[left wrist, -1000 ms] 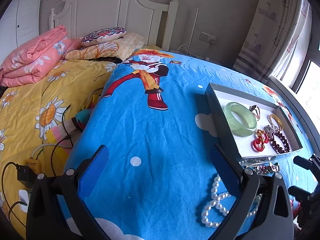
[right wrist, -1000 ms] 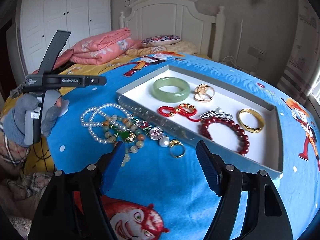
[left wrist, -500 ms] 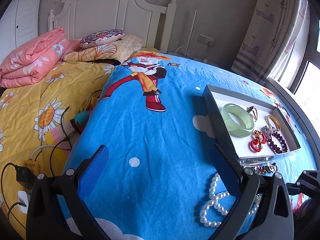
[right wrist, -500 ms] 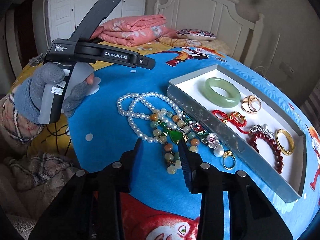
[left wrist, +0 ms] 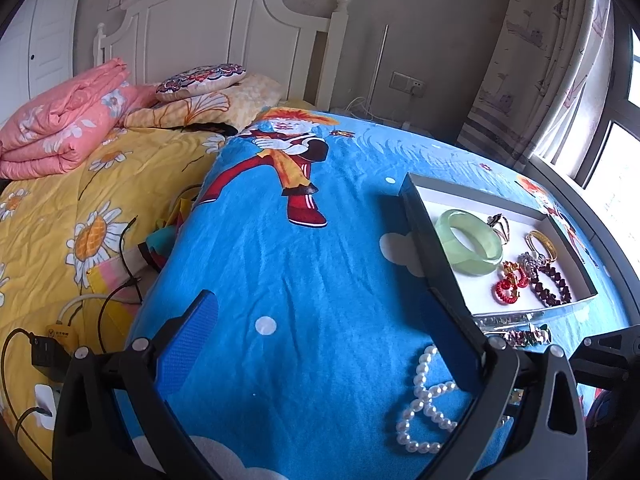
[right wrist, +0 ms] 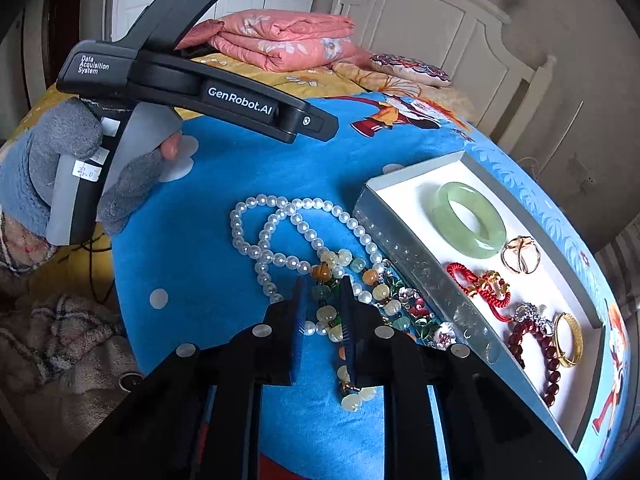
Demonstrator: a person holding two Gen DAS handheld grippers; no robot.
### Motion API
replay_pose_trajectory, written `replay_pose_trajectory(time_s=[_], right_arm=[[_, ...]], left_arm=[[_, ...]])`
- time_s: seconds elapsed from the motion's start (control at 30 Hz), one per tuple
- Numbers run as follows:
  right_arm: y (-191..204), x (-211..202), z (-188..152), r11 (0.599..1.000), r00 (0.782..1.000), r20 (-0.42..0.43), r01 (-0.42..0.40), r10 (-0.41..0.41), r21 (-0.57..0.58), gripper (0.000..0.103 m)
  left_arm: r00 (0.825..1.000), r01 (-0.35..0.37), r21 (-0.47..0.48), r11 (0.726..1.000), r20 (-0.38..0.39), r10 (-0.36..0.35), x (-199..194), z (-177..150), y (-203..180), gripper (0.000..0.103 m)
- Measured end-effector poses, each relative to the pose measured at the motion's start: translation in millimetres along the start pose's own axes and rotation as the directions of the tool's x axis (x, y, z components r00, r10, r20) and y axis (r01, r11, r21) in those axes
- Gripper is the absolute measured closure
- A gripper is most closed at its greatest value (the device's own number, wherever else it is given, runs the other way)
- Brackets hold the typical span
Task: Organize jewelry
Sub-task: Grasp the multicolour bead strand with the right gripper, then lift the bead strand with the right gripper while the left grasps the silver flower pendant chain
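A grey jewelry box (right wrist: 416,280) (left wrist: 424,232) lies on the blue blanket. It holds a green jade bangle (right wrist: 470,220) (left wrist: 470,242), a red cord bracelet (right wrist: 478,286), a dark red bead bracelet (right wrist: 538,344), a gold bangle (right wrist: 570,338) and a gold ring (right wrist: 520,254). Outside it lie a pearl necklace (right wrist: 276,236) (left wrist: 426,400) and a multicolour bead necklace (right wrist: 340,276). My right gripper (right wrist: 323,300) has narrowed around the bead necklace, a small gap left. My left gripper (left wrist: 324,320) is open and empty above the blanket.
The left gripper's body and gloved hand (right wrist: 80,160) hover left of the pearls. A yellow quilt (left wrist: 60,220) with cables (left wrist: 44,344) lies left. Folded pink bedding (left wrist: 60,128), pillows (left wrist: 200,80) and the headboard (left wrist: 224,28) are behind.
My right gripper moved down and left over the loose jewelry and closed from wide open to nearly shut around the bead necklace. The left gripper drifted slightly and stayed open.
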State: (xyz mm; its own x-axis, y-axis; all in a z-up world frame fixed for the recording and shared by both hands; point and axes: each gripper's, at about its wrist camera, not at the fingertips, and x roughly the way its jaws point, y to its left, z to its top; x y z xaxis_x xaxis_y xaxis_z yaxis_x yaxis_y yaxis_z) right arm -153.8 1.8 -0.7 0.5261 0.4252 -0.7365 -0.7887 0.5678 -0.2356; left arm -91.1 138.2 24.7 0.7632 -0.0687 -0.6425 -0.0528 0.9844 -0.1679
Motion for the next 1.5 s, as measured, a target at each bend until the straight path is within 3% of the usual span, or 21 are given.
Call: replay_pose_trajectory(time_s=[0.07,0.2,0.47,0.63,0.83,1.0,1.17,1.3,1.4,1.5], right_arm=[[-1.6,-3.6,-2.4,1.000,1.000,0.015,0.012,-0.013,0.010,0.093],[-21.9,-33.6,-10.2,0.995,0.993,0.121,-0.004,-0.008,0.103,0.093],[-80.0,-102.4,-42.2,0.938,0.948,0.311,-0.045,-0.069,0.345,0.093],[-96.8,-122.4,-58.5,0.914,0.931,0.345,-0.034,-0.118,0.403,0.092],[-106.7,-131.5,-79.4,0.896,0.927,0.346,-0.028,-0.142,0.444,0.092],[-114.1,-128.9,-90.0,0.881,0.927,0.347,-0.040,-0.144,0.472,0.092],[-120.9,-131.9,-99.9,0.866,0.920,0.361,-0.050,-0.154,0.497,0.092],[-121.8,-136.2,-108.0,0.858,0.916,0.367,-0.052,-0.164,0.512,0.092],[-122.3,-137.1,-113.2,0.851,0.914,0.369,-0.057,-0.165,0.522,0.092],[-122.3,-136.5,-115.9,0.846,0.914,0.370,-0.063,-0.164,0.530,0.092]], left_arm=[[1.000,0.002,0.004,1.000,-0.003,-0.002,0.1,-0.1,-0.5,0.003],[1.000,0.006,0.018,1.000,-0.013,-0.006,0.1,0.9,-2.7,0.003],[1.000,0.010,0.165,0.986,0.023,-0.014,-21.7,-13.7,-38.4,0.003],[0.997,0.046,0.338,0.940,0.044,-0.065,-36.6,-28.7,-87.1,0.003],[0.992,0.105,0.517,0.850,0.004,-0.125,-33.4,-44.7,-136.3,0.020],[0.990,0.142,0.591,0.794,-0.064,-0.129,-16.6,-50.4,-158.8,0.033],[0.983,0.184,0.624,0.759,-0.131,-0.131,4.4,-50.5,-171.7,0.033],[0.983,0.180,0.659,0.730,-0.142,-0.114,10.7,-49.9,-175.9,0.027],[0.974,0.219,0.652,0.726,-0.186,-0.127,13.6,-49.5,-174.0,0.024],[0.959,0.271,0.618,0.738,-0.241,-0.150,21.1,-50.2,-172.0,0.025]])
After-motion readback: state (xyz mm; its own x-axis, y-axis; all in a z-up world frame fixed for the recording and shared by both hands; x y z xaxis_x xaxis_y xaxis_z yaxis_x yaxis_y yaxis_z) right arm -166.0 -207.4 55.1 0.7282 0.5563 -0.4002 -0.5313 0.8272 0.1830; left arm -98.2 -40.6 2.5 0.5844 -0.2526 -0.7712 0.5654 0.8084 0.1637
